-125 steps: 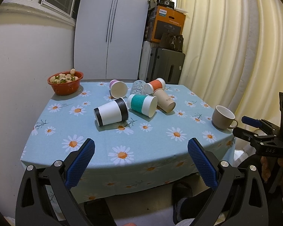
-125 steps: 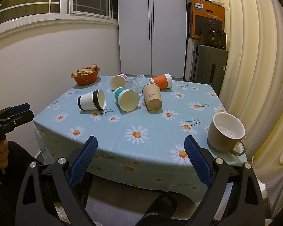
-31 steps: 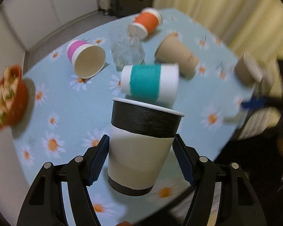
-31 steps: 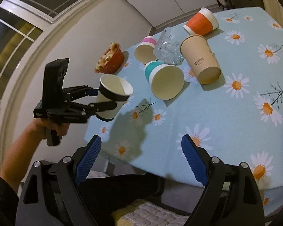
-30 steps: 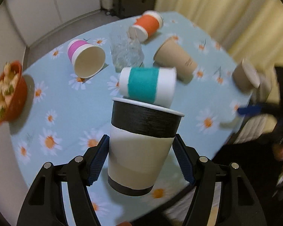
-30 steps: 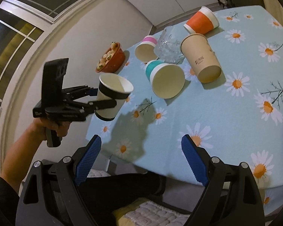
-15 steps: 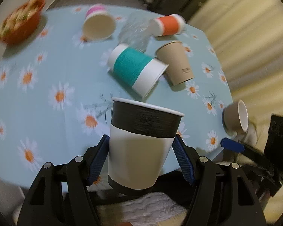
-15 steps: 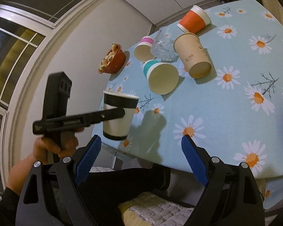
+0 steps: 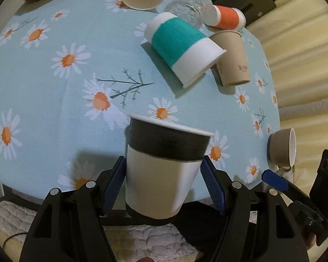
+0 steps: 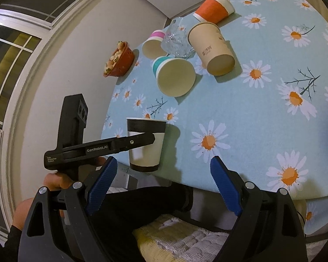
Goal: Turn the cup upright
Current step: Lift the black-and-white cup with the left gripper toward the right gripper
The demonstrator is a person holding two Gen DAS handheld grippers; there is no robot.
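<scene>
My left gripper [image 9: 163, 182] is shut on a white paper cup with black bands [image 9: 164, 166]. It holds the cup upright, mouth up, above the near edge of the daisy tablecloth [image 9: 54, 91]. The right wrist view shows the same cup [image 10: 145, 144] clamped in the left gripper [image 10: 142, 140], its base just over the table edge. My right gripper [image 10: 161, 179] is open and empty, off the table's near side. It also shows at the lower right of the left wrist view [image 9: 273, 180].
Lying on their sides: a teal-banded cup [image 9: 181, 48], a brown cup [image 9: 232, 57], an orange cup [image 9: 227, 18], a pink cup [image 10: 153, 43] and a clear glass [image 9: 189, 6]. A beige mug [image 9: 283, 148] stands at the right edge, a red bowl [image 10: 119, 60] far left.
The left gripper has carried the black-banded cup lower and nearer to the table's front edge, still upright. The right gripper stays open and has barely moved.
</scene>
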